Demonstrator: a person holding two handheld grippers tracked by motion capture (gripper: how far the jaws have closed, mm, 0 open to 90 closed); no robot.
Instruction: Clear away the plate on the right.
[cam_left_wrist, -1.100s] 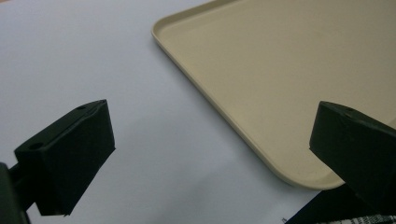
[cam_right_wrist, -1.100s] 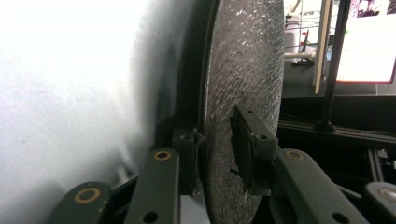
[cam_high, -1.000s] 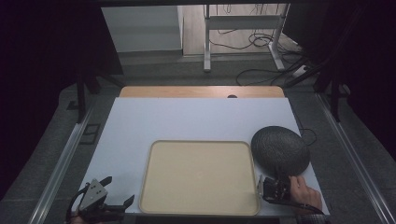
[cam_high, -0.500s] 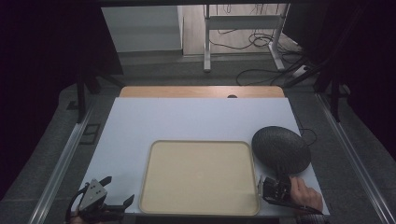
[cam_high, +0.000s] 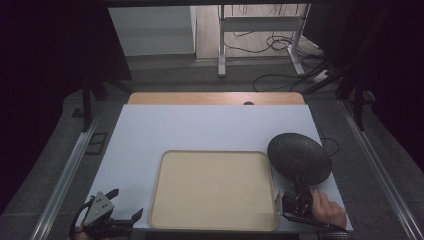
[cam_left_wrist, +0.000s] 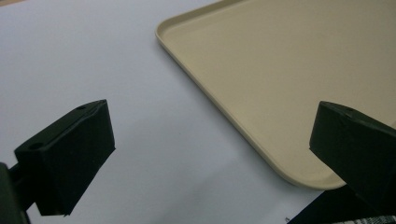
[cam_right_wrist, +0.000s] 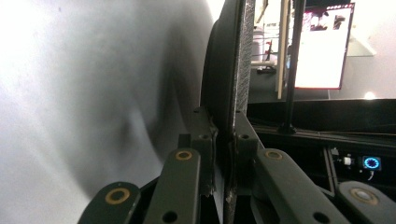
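Observation:
A dark round plate (cam_high: 299, 157) hovers over the table's right side, just right of the beige tray (cam_high: 215, 190). My right gripper (cam_high: 299, 196) is shut on the plate's near rim, with a hand behind it. In the right gripper view the plate (cam_right_wrist: 231, 74) stands edge-on between the closed jaws of the right gripper (cam_right_wrist: 223, 140). My left gripper (cam_high: 124, 206) rests at the table's front left corner, open, pointing toward the tray's left edge. In the left gripper view its jaws stand wide apart over the white tabletop, the left gripper (cam_left_wrist: 212, 140) empty, with the tray (cam_left_wrist: 280, 79) corner ahead.
The white tabletop (cam_high: 200, 127) has a wooden strip (cam_high: 215, 98) at its far edge. Metal rails (cam_high: 65, 170) run along both sides. Cables and a frame leg (cam_high: 221, 45) lie on the floor beyond. A lit screen (cam_right_wrist: 324, 46) appears in the right gripper view.
The plate has lowered and tilted flatter over the table's right side, with the right gripper staying shut on it. The left gripper has not moved.

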